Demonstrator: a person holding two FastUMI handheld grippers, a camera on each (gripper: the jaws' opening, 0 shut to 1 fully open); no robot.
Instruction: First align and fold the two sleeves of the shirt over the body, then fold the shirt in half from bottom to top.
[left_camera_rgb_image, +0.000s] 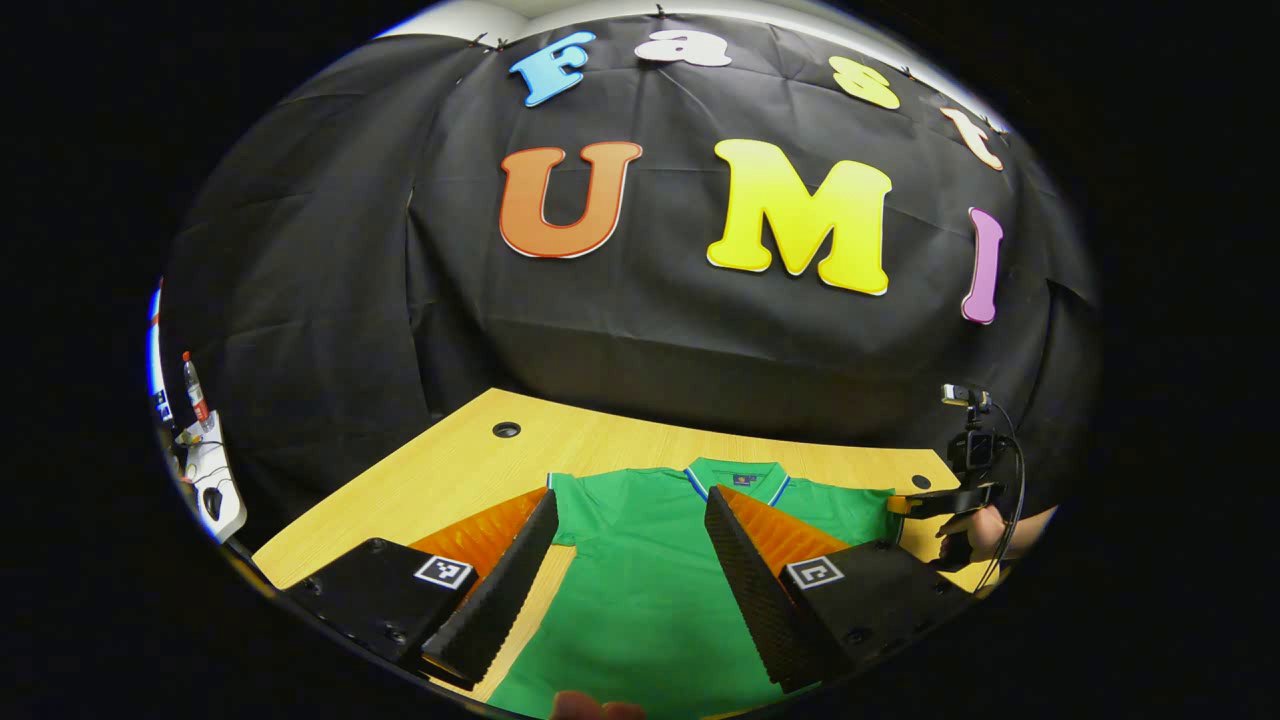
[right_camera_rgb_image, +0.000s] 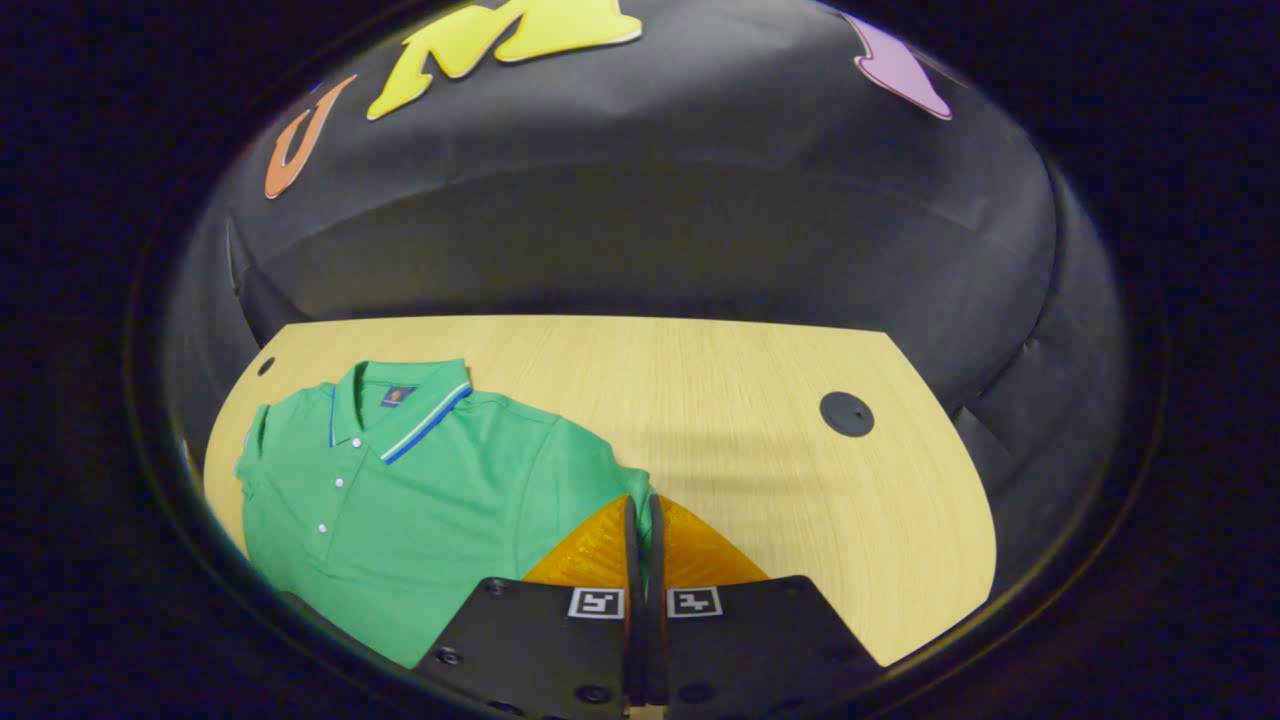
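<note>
Right tool (right_camera_rgb_image: 641, 520) sits low over the table (right_camera_rgb_image: 720, 400), fingers pressed together on the green shirt's (right_camera_rgb_image: 400, 490) sleeve edge. Left tool (left_camera_rgb_image: 630, 550) hovers spread above the shirt body, nearer the table's front edge.

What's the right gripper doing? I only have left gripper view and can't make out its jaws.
Observer: The right gripper is shut, pinching the end of the sleeve.
Operator: Sleeve folded over yet?
Observer: No. It lies out to the side of the shirt on the table.
Operator: Shirt face up?
Observer: Yes, the front buttons show below the collar.
</note>
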